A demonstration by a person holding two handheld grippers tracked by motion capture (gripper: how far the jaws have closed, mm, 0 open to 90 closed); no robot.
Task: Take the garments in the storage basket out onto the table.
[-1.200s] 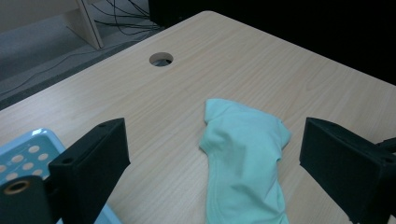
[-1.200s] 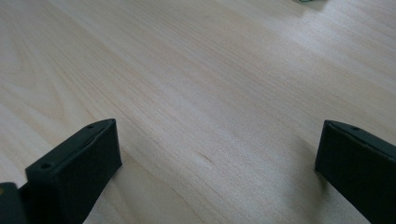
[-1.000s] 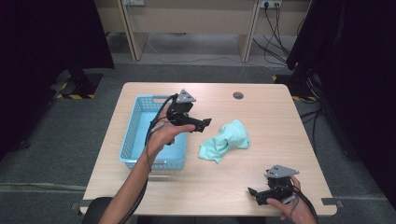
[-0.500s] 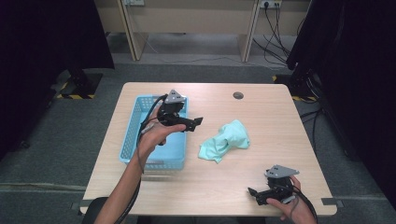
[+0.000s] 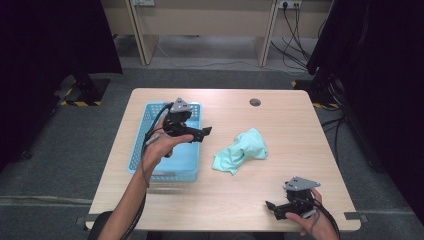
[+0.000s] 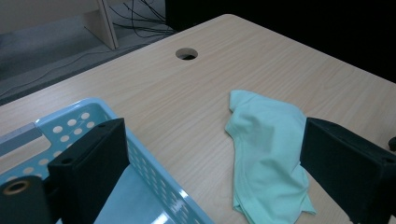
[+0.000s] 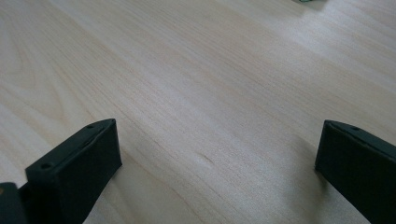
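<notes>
Mint cloth (image 5: 239,152) is lying crumpled mid-table at 3 o'clock of the blue basket (image 5: 150,167), looking light, limp and foldable; left gripper (image 5: 202,133), jaws apart, is hovering beside it, best pinching a raised fold.

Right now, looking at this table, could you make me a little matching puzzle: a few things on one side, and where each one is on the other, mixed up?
Things:
1. mint-green cloth
2. blue basket
3. left tool
4. right tool

Places:
A. low at the table's near right corner, jaws open over bare wood
B. crumpled on the wood near the table's middle
C. held up above the basket's right edge, jaws open, aimed toward the cloth
D. on the table's left part

Pairs: 1-B, 2-D, 3-C, 4-A
</notes>
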